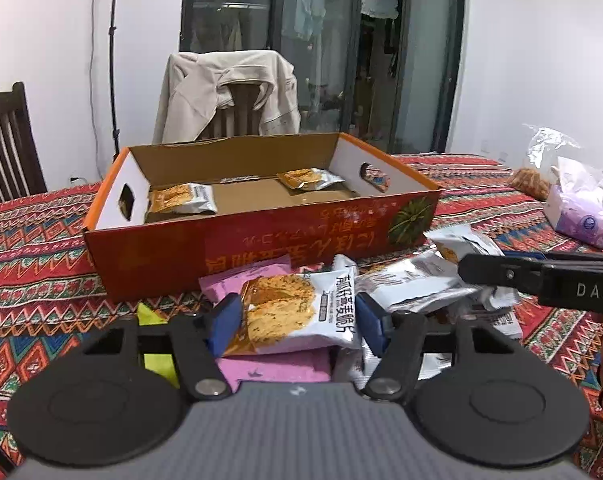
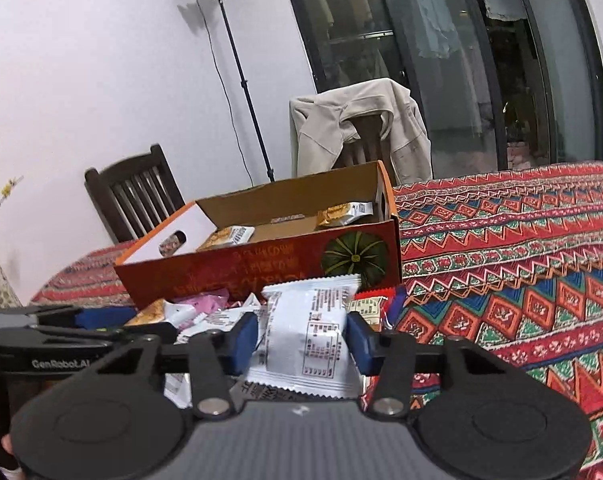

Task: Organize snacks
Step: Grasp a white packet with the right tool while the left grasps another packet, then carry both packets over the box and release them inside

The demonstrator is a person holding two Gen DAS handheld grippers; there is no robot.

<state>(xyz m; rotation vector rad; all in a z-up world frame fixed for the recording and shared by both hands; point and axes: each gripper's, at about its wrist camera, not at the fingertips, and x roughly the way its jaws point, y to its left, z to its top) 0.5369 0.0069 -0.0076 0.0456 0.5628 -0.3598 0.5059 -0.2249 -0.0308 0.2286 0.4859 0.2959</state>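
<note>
An open orange cardboard box (image 1: pixel 237 248) stands on the patterned tablecloth and holds two cracker packets (image 1: pixel 181 199) (image 1: pixel 309 179). In front of it lies a pile of snack packets (image 1: pixel 413 284). My left gripper (image 1: pixel 297 318) is shut on a silver cracker packet (image 1: pixel 297 312) above pink packets (image 1: pixel 273 368). In the right wrist view the box (image 2: pixel 261 268) stands ahead, and my right gripper (image 2: pixel 303 338) is shut on a white packet (image 2: pixel 309 332) showing its printed back. The other gripper's body (image 1: pixel 541 280) (image 2: pixel 61 344) shows at each view's edge.
Chairs stand behind the table, one draped with a beige jacket (image 1: pixel 229 92). A tissue pack (image 1: pixel 581 212) and plastic bag lie at the table's right. A light stand (image 2: pixel 237 72) stands by the wall. The tablecloth (image 2: pixel 521 260) stretches to the right.
</note>
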